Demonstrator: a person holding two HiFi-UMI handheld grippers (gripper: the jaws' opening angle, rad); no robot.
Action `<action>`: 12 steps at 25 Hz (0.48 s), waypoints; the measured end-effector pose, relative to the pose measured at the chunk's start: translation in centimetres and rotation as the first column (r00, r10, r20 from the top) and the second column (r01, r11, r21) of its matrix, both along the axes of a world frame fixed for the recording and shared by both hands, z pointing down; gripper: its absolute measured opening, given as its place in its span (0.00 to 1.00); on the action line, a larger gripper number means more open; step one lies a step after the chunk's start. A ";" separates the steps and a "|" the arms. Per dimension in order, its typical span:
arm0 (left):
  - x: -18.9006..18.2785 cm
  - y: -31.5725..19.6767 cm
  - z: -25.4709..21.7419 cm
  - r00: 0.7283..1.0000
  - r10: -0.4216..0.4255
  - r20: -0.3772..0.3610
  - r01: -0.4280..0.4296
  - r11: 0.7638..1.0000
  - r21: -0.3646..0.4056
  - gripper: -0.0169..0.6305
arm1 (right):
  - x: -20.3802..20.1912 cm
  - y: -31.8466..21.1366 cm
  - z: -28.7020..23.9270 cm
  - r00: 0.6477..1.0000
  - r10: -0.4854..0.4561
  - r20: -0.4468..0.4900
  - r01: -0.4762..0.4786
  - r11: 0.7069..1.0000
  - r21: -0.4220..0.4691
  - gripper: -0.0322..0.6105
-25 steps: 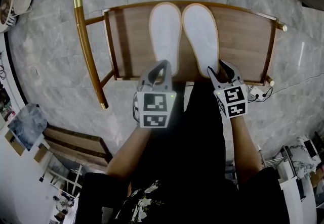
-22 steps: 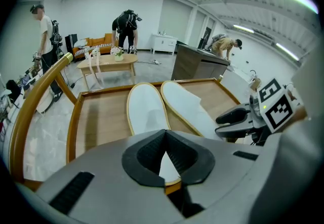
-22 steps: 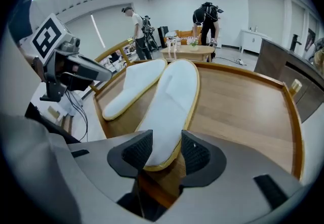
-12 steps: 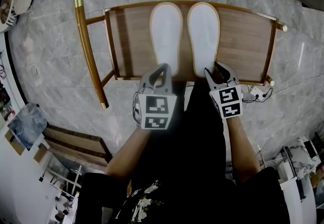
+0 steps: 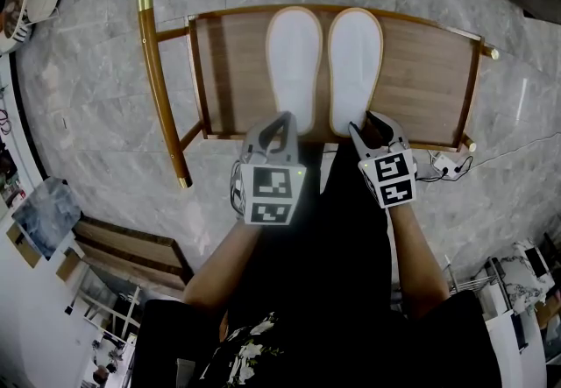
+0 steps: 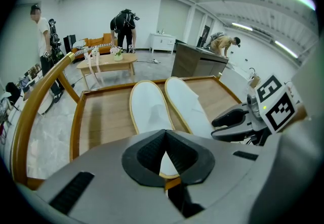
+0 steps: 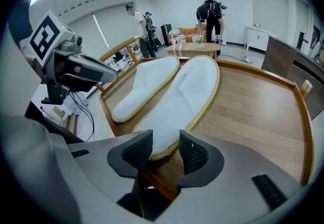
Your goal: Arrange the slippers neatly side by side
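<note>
Two white slippers with tan rims lie side by side, toes away from me, on a low wooden rack point(image 5: 421, 71). My left gripper point(image 5: 280, 121) hangs over the heel of the left slipper point(image 5: 294, 58). Its jaws are shut, and in the left gripper view point(image 6: 164, 134) the heel point(image 6: 152, 112) shows just beyond them. My right gripper point(image 5: 371, 126) is open at the heel of the right slipper point(image 5: 354, 58). In the right gripper view point(image 7: 164, 142) that heel point(image 7: 182, 96) lies between and just past the pads, which stand apart.
The rack has raised wooden rails and a long pole with a brass cap point(image 5: 158, 88) on its left. Grey marble floor surrounds it. A white cable and plug block point(image 5: 443, 165) lie by its right corner. People stand far off by a low table point(image 6: 106, 61).
The right slipper's heel has swung left, so it now lies straight beside the left slipper. My right gripper has shifted left with it. The left gripper has stayed put.
</note>
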State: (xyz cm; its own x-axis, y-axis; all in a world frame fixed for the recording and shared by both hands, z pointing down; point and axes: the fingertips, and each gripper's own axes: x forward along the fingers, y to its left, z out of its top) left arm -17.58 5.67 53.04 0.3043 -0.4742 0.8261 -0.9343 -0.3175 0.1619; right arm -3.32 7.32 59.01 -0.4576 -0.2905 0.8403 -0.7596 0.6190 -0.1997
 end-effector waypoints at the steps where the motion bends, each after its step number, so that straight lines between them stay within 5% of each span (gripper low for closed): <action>1: 0.0 0.0 0.0 1.000 0.000 0.000 0.000 1.000 -0.001 0.03 | -0.1 0.0 0.0 1.000 0.000 0.002 0.000 1.000 0.003 0.30; 12: -0.3 -0.3 -1.0 1.000 -0.006 0.005 0.006 0.999 0.050 0.03 | -0.3 -1.0 -1.4 1.000 0.016 -0.004 -0.016 0.995 0.097 0.32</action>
